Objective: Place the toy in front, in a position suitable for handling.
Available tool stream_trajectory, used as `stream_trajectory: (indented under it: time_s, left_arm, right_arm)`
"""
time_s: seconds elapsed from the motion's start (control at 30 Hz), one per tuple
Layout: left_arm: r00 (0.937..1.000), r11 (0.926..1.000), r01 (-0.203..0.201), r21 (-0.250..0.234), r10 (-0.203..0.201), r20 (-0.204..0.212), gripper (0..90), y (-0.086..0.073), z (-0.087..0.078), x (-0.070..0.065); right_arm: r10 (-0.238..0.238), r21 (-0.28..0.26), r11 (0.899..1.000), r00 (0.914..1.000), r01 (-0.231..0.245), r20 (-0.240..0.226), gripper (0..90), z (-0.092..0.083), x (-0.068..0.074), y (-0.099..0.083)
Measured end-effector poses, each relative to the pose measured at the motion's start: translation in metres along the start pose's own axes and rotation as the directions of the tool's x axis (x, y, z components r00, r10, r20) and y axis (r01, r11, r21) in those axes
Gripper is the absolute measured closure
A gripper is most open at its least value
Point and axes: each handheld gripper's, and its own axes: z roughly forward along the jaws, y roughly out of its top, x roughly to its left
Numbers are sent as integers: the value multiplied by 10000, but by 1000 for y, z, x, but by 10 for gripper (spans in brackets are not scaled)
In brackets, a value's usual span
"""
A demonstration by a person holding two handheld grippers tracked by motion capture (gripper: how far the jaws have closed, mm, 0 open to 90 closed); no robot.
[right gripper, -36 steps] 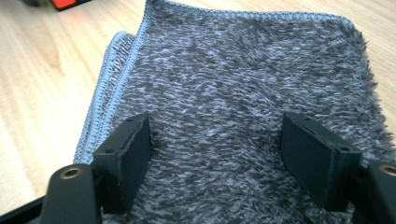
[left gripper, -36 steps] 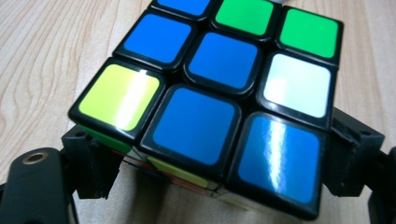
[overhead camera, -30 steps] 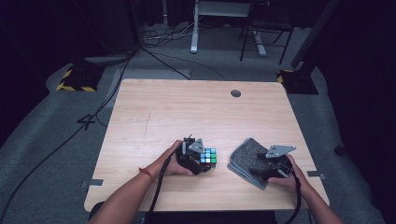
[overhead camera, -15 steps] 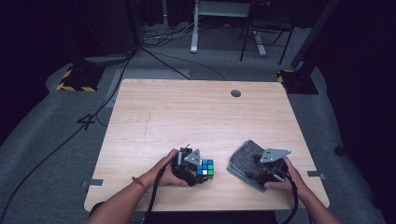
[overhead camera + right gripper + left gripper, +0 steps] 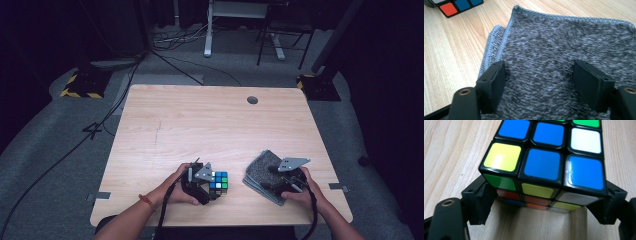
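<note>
The wooden table occupies the centre of the high view, its top bare except for a round grommet toward the upper right and the working items along the lower edge; the folded grey cloth lies at the lower right of the table, and in the right gripper view it covers the centre and right of the frame, its stitched hem running along the top and down the left side; the right gripper rests over the near part of this cloth, jaws spread well apart with pile visible between them and nothing pinched; the puzzle cube sits flat on the table at lower centre, well apart from the cloth, with blue, green and white tiles on top; in the left gripper view the cube takes up the upper centre of the frame, its near lower edge lying between the jaw tips; the left gripper has just been opening, its jaws now flanking the cube's lower corners, the pads looking slack beside the cube rather than pressed on it; a corner of the cube appears at the upper left of the right gripper view.
</note>
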Motion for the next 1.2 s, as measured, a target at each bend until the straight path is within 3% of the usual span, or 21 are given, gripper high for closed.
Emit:
stream_trajectory:
  time_s: [0.13,0.17,0.23,0.47,0.57,0.7,1.03,1.2]
  left_arm:
    - [9999,9999,95,46,-95,-97,154,1,1,2]
    - [9999,9999,95,37,-95,-95,154,2,2,3]
    - [9998,9999,139,38,-139,-133,154,2,2,3]
    - [10000,10000,41,18,-41,-34,166,6,5,6]
    - [9999,9999,-130,-100,130,73,198,7,6,7]
    - [9997,9996,-167,-231,171,165,325,8,6,6]
    - [9996,9998,-116,-175,121,255,335,10,7,6]
    - [9990,9995,-307,20,306,315,335,12,5,3]
  right_arm:
    - [-81,-38,10000,9999,80,-100,481,-1,1,1]
    - [-81,-38,10000,9999,80,-100,481,-1,1,1]
    - [-107,-16,9999,9999,106,-114,601,-1,3,3]
    - [-272,18,9996,9996,273,-66,719,-2,6,6]
    - [-396,39,9992,9992,397,-63,742,-2,6,6]
    - [-418,-33,9991,9990,418,-147,762,-5,5,6]
    - [-613,-1069,9926,9976,576,-320,772,-25,10,19]
    - [-827,-1505,9855,9963,783,-234,772,-33,16,29]
